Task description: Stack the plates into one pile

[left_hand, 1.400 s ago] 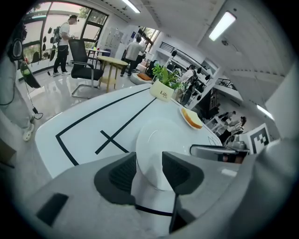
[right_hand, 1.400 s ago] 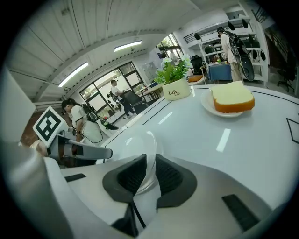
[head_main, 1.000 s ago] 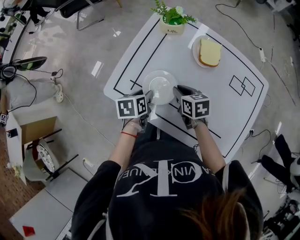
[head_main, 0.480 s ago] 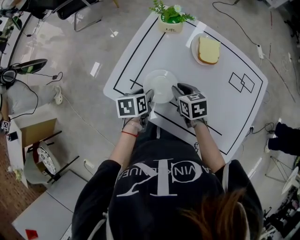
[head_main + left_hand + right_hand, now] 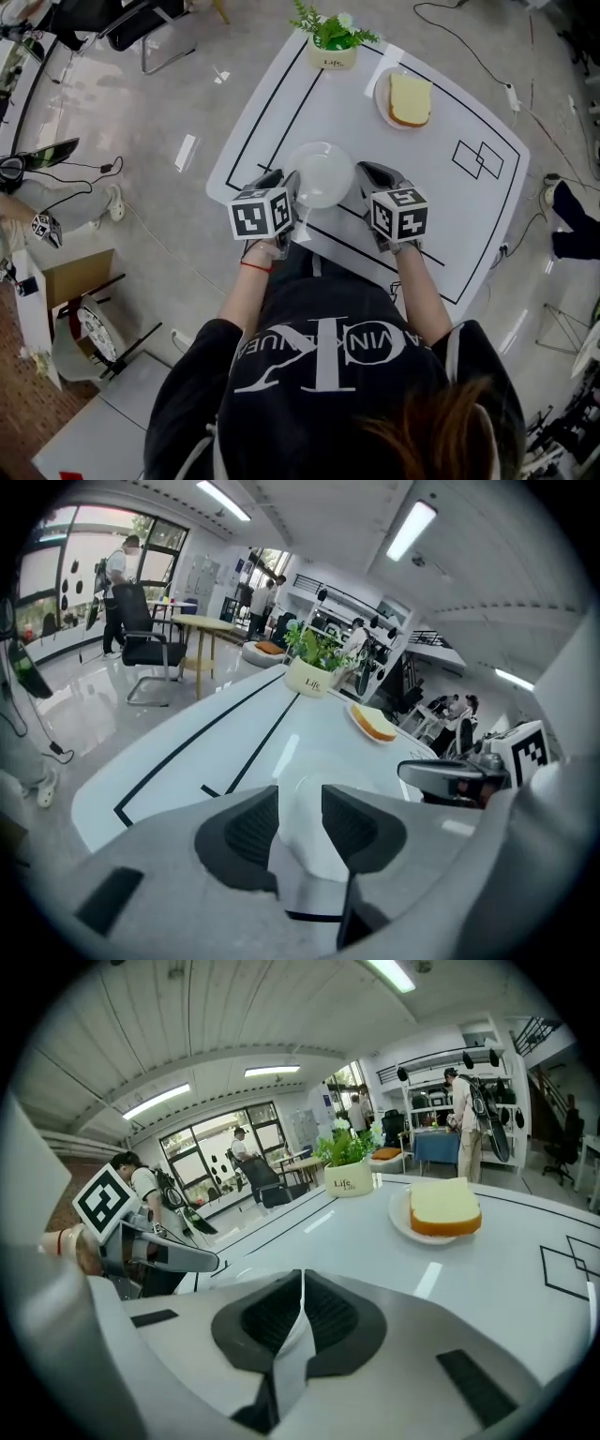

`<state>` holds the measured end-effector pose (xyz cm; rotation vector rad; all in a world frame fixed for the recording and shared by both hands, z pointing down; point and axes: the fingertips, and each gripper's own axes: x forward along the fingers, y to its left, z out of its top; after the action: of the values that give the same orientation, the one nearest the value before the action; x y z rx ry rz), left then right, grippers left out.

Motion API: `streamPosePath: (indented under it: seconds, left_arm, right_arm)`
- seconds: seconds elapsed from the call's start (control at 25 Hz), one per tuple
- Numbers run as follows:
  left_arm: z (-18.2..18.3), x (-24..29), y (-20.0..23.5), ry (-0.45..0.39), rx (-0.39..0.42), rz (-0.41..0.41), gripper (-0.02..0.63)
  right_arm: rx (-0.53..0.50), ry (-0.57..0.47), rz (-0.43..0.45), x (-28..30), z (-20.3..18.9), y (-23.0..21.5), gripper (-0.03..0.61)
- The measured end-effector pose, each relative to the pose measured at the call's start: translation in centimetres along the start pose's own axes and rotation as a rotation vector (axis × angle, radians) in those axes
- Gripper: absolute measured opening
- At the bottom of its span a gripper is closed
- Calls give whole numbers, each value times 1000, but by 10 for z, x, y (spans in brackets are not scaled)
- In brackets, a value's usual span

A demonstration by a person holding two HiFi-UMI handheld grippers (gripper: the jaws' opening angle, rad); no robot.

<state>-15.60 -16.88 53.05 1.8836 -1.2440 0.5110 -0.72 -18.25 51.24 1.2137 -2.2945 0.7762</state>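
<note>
An empty white plate lies near the table's front edge. A second white plate with a yellow slab on it sits at the back right. My left gripper is at the empty plate's left rim. Its jaws are apart and closing. In the left gripper view the plate shows through the gap of the left gripper, and I see no pad pressing on it. My right gripper is at the plate's right rim. In its own view the right gripper closes to a thin slit with nothing in it.
A potted plant stands at the table's far corner. The white table carries black outline markings. Chairs, cables and boxes lie on the floor around it. People stand far off in the room.
Both grippers have risen a little beside the empty plate, and the right one has drawn its jaws together. The plate has stayed where it was.
</note>
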Motion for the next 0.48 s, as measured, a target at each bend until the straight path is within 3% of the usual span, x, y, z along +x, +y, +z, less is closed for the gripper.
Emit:
streamPosePath:
  seconds: [0.36, 0.48]
  left_arm:
    - [56, -31, 1, -221, 155, 12, 18]
    - [77, -41, 5, -298, 183, 26, 9]
  right_arm:
    - [-12, -202, -9, -39, 43, -7, 2]
    - [-15, -269, -9, -50, 59, -13, 2]
